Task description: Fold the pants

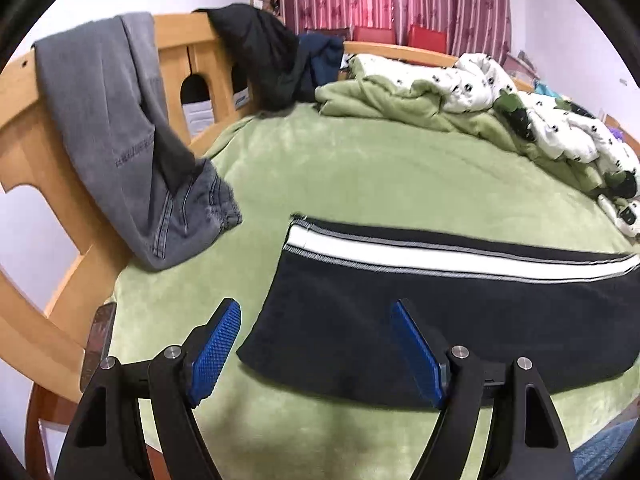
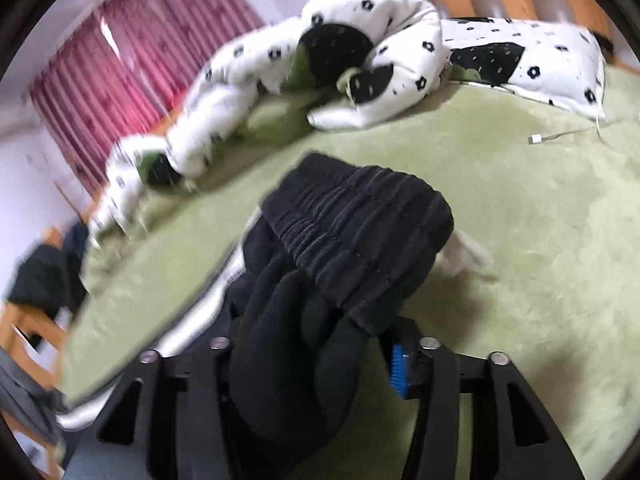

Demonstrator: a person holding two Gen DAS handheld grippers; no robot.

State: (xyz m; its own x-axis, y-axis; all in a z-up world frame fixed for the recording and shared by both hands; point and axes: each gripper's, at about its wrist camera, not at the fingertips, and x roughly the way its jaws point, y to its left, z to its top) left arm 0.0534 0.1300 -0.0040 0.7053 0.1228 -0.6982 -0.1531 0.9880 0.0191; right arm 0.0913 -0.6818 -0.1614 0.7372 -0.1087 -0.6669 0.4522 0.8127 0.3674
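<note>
Black pants with a white side stripe (image 1: 440,300) lie flat across the green bed cover (image 1: 360,168) in the left wrist view. My left gripper (image 1: 316,312) hangs open just above the near left end of the pants, nothing between its blue pads (image 1: 216,352). In the right wrist view the gathered elastic waistband (image 2: 360,232) is bunched up into a thick black wad. That wad fills the gap of my right gripper (image 2: 316,344), which is shut on it. One blue pad (image 2: 398,372) shows at the right of the fabric; the other is hidden.
Grey jeans (image 1: 120,120) and a black garment (image 1: 260,52) hang over the wooden bed rail (image 1: 176,52). A rumpled white flowered duvet (image 1: 540,120) lies along the far side. A white charging cable (image 2: 560,136) lies on the cover, and a phone (image 1: 98,336) rests at the bed's left edge.
</note>
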